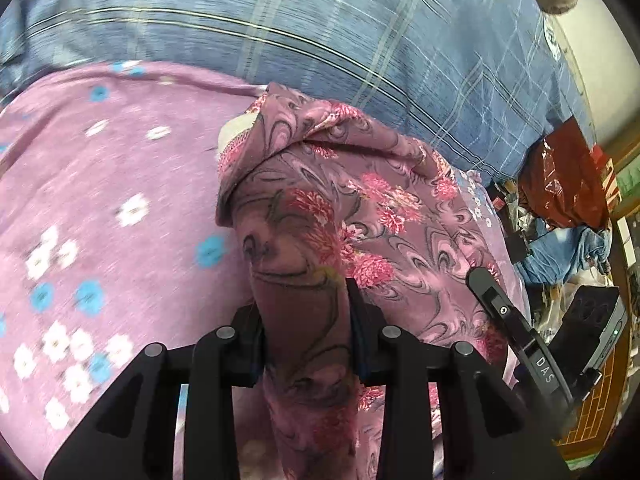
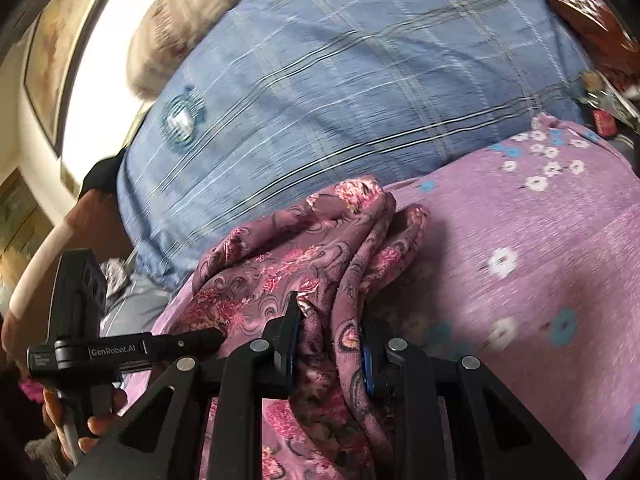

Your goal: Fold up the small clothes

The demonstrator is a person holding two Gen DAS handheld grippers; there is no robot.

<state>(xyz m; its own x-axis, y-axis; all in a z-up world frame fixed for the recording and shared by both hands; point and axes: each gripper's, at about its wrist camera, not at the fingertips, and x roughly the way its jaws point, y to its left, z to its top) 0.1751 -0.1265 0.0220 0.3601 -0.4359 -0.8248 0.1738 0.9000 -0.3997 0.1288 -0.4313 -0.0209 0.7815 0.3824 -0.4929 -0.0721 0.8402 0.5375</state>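
Mauve floral crumpled cloth is gripped by left gripper and right gripper fingers; slippery bunched folds could be lost.

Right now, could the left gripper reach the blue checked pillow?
Probably not yet. The left gripper is shut on the purple flowery cloth, which the right gripper grips too. The blue checked pillow lies uncovered behind, so it would have to let go first.

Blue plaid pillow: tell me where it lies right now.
The blue plaid pillow fills the top of both wrist views, just behind the bunched floral garment and bordering the purple flowered bedsheet.
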